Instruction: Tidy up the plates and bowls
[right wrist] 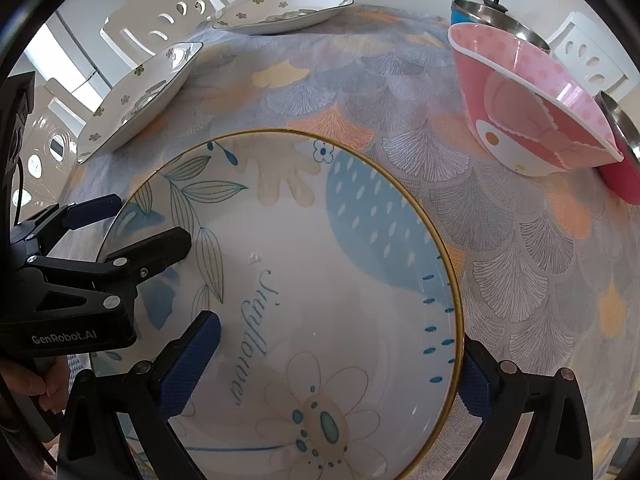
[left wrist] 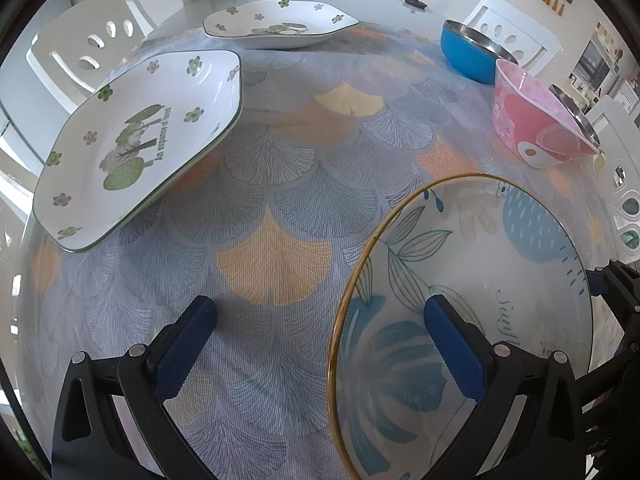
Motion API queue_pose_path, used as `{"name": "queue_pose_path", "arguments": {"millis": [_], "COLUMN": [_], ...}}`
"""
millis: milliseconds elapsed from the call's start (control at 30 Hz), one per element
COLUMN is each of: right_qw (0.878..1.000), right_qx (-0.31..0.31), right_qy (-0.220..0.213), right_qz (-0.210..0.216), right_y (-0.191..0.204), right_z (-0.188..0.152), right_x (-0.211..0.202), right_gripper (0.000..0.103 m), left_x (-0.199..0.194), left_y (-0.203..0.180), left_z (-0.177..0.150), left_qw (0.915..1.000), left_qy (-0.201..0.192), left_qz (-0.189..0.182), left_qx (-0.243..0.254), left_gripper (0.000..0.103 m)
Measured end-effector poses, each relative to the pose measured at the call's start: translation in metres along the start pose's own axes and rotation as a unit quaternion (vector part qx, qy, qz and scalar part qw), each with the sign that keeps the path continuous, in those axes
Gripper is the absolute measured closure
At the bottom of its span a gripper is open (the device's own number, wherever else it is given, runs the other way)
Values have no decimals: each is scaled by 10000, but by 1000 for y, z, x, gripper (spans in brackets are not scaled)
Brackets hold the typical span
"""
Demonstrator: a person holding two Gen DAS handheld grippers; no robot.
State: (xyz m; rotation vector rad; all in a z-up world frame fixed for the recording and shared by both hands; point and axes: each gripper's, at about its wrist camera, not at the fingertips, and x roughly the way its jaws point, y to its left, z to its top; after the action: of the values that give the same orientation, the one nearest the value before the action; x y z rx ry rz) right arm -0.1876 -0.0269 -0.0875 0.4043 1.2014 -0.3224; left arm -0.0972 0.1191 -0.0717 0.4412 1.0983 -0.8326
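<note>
A round plate (left wrist: 480,260) (right wrist: 320,240) with a gold rim, blue leaves and a flower print lies on the patterned tablecloth (left wrist: 280,160). My left gripper (left wrist: 320,320) stands open across its left rim, one finger over the plate and one over the cloth; the right wrist view shows this left gripper (right wrist: 136,222) at the left. My right gripper (right wrist: 340,356) is open across the plate's right rim, its left finger above the plate and its right finger outside the rim. No pad presses on the plate.
Two white squarish plates with green flowers sit beyond, one near left (left wrist: 140,140) (right wrist: 136,100), one at the back (left wrist: 280,24) (right wrist: 284,10). At the right stand a pink bowl (left wrist: 536,120) (right wrist: 528,112), a blue steel-lined bowl (left wrist: 468,56) and a red steel-lined bowl (right wrist: 624,168). White chairs ring the table.
</note>
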Motion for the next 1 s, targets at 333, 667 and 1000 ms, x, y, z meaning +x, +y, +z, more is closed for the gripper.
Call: {"name": "queue_pose_path", "arguments": {"millis": [333,667,1000], "right_qw": [10000,10000,10000], "right_qx": [0,4,13], "right_qy": [4,-63,-45], "right_qz": [1,3,2], "right_y": [0,1,-1], "right_z": [2,0,-1], "right_x": [1,1,2], "right_gripper": [0,0,0], "left_x": [0,0,4], "left_y": [0,0,0], "left_z": [-1,-2,5], "left_qw": [10000,9999,9997], "left_qy": [-40,-106,132], "left_qz": [1,4,101], "left_qx": [11,21,-194], "left_gripper": [0,0,0]}}
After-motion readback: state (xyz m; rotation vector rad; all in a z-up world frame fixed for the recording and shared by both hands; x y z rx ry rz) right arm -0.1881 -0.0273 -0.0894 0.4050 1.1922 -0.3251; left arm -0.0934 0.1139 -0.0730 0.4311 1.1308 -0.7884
